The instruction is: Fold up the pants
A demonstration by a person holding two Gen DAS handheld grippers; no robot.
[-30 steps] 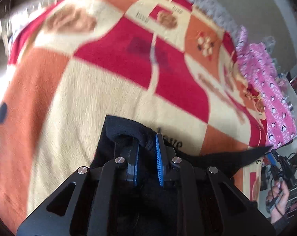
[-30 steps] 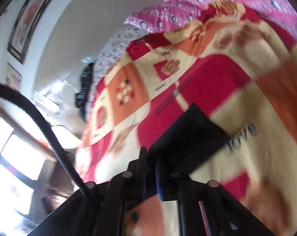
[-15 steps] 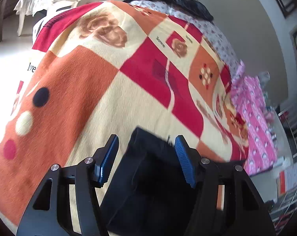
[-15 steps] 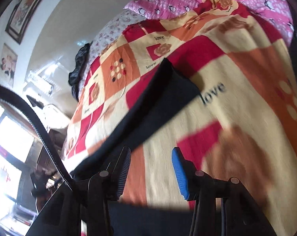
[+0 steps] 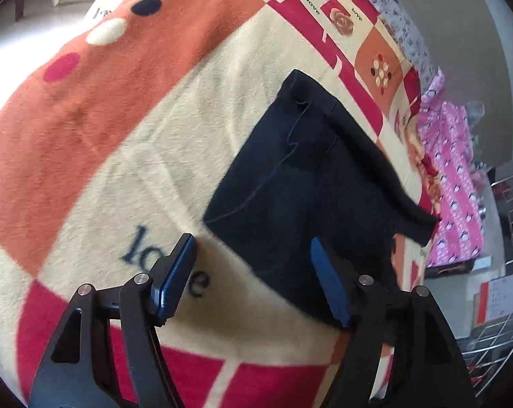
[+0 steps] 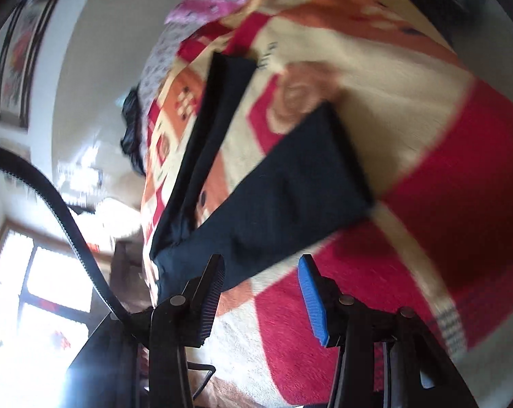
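The black pants [image 5: 307,183] lie partly folded on a red, orange and cream patterned blanket [image 5: 120,129] on a bed. In the right wrist view the pants [image 6: 283,197] show a wide folded part near the gripper and a long narrow part running away up the bed. My left gripper [image 5: 253,272] is open and empty, just short of the pants' near edge. My right gripper [image 6: 261,284] is open and empty, just short of the pants' near edge from its side.
A pink penguin-print sheet [image 5: 457,176] lies beyond the blanket at the right. A metal wire rack [image 5: 504,333] stands off the bed at the right. A dark bundle [image 6: 132,132] lies at the far end of the bed. A bright window [image 6: 35,289] is at the left.
Both grippers were shut on the pants a second ago; both have opened, let go and drawn back. The pants now lie loose on the blanket.
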